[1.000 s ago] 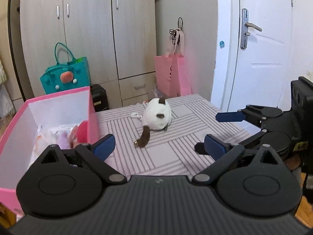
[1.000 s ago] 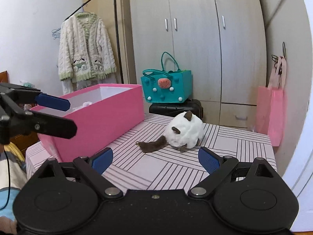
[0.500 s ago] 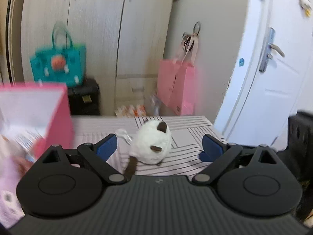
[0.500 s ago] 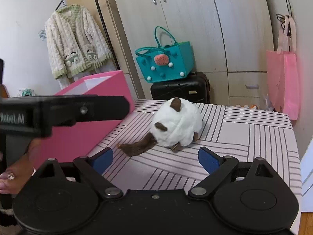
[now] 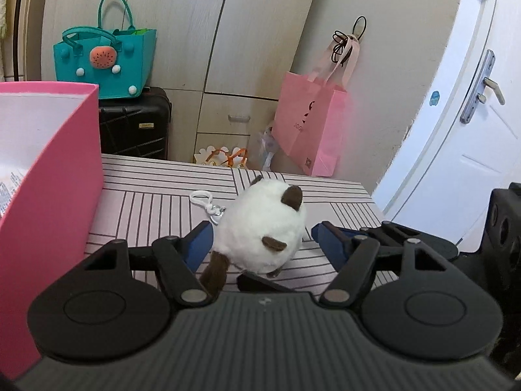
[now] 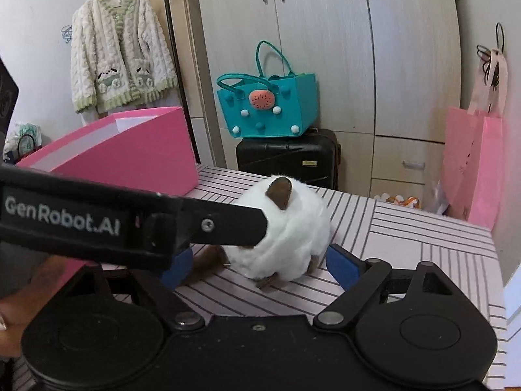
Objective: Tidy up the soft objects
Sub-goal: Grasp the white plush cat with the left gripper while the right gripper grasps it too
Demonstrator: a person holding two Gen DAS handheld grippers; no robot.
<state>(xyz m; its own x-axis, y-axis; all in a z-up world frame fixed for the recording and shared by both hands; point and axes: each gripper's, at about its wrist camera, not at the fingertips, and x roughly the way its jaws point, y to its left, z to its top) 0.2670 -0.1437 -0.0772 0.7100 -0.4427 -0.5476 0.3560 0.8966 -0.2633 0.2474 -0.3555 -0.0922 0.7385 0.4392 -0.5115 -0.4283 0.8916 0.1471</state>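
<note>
A round white plush cat (image 5: 260, 224) with brown ears and tail lies on the striped table (image 5: 156, 202). It also shows in the right wrist view (image 6: 286, 231). My left gripper (image 5: 260, 244) is open with its blue pads on either side of the plush. My right gripper (image 6: 260, 264) is open too, with the plush between its pads. The left gripper's black finger (image 6: 130, 221) crosses the right wrist view and touches the plush's left side. A white key clip (image 5: 205, 202) hangs off the plush.
An open pink box (image 5: 49, 176) stands on the table's left; it also shows in the right wrist view (image 6: 130, 153). Behind the table are a teal felt bag (image 5: 104, 62), a black suitcase (image 5: 133, 123), a pink paper bag (image 5: 309, 123) and a white door (image 5: 456, 114).
Both grippers have moved in toward the plush cat until it sits between their open pads. The left gripper swung from the pink box over to the plush.
</note>
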